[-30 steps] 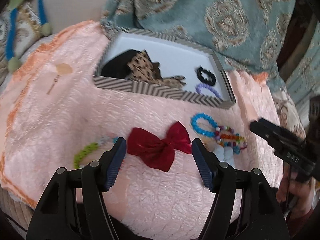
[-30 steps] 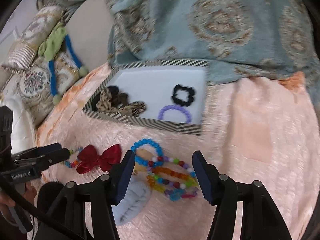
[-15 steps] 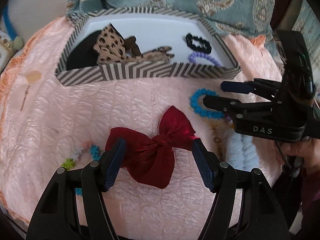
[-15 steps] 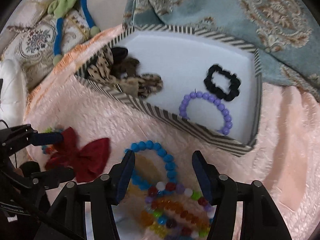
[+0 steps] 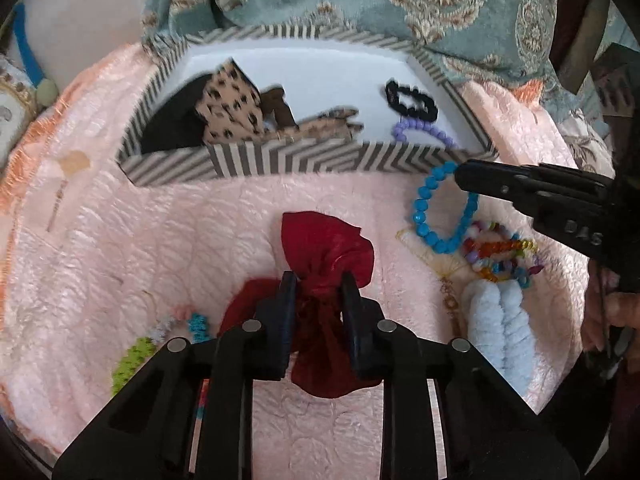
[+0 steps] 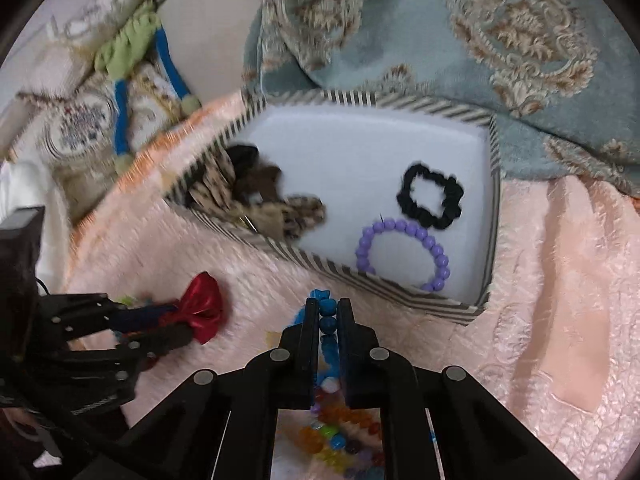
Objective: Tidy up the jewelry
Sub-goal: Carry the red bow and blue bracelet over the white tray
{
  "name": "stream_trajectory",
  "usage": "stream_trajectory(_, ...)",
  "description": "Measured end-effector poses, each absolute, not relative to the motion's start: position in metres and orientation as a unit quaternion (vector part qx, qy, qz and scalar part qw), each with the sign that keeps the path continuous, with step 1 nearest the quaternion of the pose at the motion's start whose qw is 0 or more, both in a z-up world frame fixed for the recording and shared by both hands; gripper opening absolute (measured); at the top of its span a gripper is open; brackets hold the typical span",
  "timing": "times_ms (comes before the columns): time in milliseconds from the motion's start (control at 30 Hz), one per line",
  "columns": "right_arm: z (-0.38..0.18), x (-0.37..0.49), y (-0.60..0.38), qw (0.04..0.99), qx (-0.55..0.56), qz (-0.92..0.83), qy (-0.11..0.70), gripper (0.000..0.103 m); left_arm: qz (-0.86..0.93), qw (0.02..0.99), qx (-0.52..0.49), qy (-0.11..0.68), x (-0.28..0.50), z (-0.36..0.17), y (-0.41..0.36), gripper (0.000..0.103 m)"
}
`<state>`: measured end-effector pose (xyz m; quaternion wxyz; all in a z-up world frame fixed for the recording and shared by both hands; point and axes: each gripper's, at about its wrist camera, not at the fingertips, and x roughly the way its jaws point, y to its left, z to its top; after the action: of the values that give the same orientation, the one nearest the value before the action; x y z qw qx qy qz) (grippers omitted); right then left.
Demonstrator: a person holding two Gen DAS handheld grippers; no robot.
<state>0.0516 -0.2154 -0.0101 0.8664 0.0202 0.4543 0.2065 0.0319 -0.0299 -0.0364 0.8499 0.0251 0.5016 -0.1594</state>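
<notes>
My left gripper (image 5: pixel 318 284) is shut on the red satin bow (image 5: pixel 328 248), pinching its middle on the pink quilt. My right gripper (image 6: pixel 328 304) is shut on the blue bead bracelet (image 6: pixel 329 322), which also shows in the left wrist view (image 5: pixel 424 216) with the right gripper (image 5: pixel 464 174) at its far side. The striped box (image 6: pixel 400 286) lies just beyond, holding a purple bead bracelet (image 6: pixel 404 256), a black scrunchie (image 6: pixel 430 196) and leopard-print bows (image 6: pixel 256 204).
Multicoloured bead bracelets (image 5: pixel 500 252), a pale blue scrunchie (image 5: pixel 500 340) and a gold chain (image 5: pixel 448 280) lie right of the bow. A green and blue beaded piece (image 5: pixel 160 340) lies to its left. A teal patterned blanket (image 6: pixel 480 40) lies behind the box, with cushions (image 6: pixel 80 120) at the left.
Both grippers have closed: the left on the red bow, the right on the blue bracelet. Both moved forward and down onto the quilt.
</notes>
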Motion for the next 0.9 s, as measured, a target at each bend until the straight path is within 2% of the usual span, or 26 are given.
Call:
stream_trajectory(367, 0.045, 0.036, -0.214, 0.887, 0.031, 0.209, 0.412, 0.008, -0.135, 0.882, 0.018, 0.450, 0.022, 0.012, -0.020, 0.020)
stream_trajectory(900, 0.067, 0.040, -0.211, 0.894, 0.015, 0.207, 0.397, 0.008, -0.084, 0.908, 0.036, 0.410, 0.040, 0.039, -0.013, 0.020)
